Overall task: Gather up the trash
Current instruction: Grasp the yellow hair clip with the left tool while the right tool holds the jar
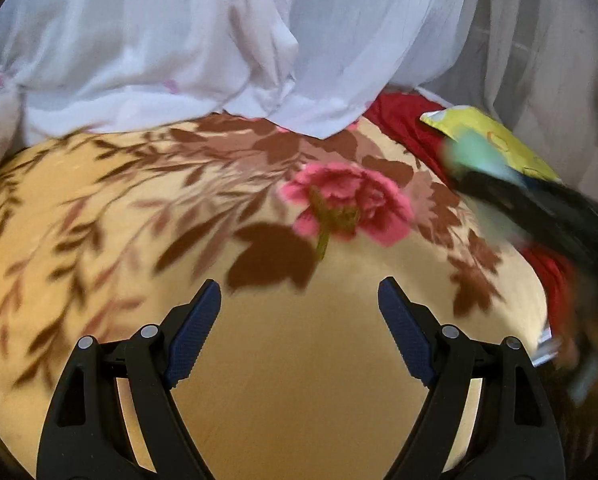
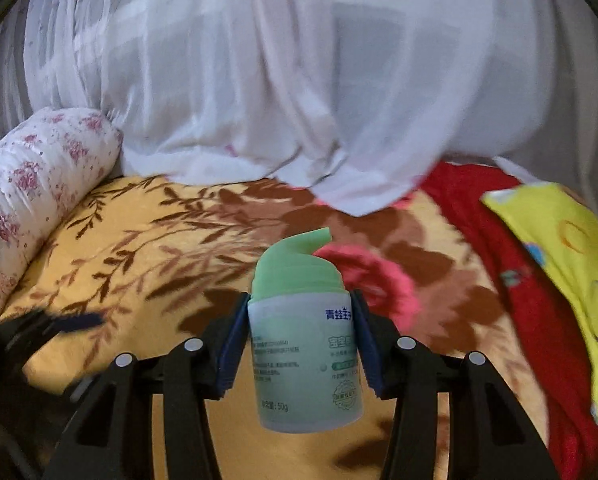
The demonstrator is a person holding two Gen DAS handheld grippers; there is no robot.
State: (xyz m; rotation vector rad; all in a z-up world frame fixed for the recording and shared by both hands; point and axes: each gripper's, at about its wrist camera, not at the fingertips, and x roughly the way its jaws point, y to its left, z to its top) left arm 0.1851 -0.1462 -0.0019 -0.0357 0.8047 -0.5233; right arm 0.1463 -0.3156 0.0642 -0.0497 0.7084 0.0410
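A small white pump bottle [image 2: 303, 356] with a pale green top and printed label hangs above the bed, upright between the blue pads of my right gripper [image 2: 299, 312], which is shut on its sides. In the left wrist view the same bottle [image 1: 473, 152] is a green blur at the right, with the right gripper's black arms behind it. My left gripper [image 1: 299, 296] stands open over the yellow blanket [image 1: 283, 380] with nothing between its fingers. It also appears as a dark blur at the left edge of the right wrist view, near its blue pad [image 2: 81, 320].
The bed carries a yellow blanket with brown leaves and a pink flower [image 2: 379, 280]. White netting [image 2: 299, 100] hangs across the back. A floral pillow [image 2: 39, 176] lies at the left, and a red cloth [image 2: 499, 240] and a yellow cushion [image 2: 571, 280] lie at the right.
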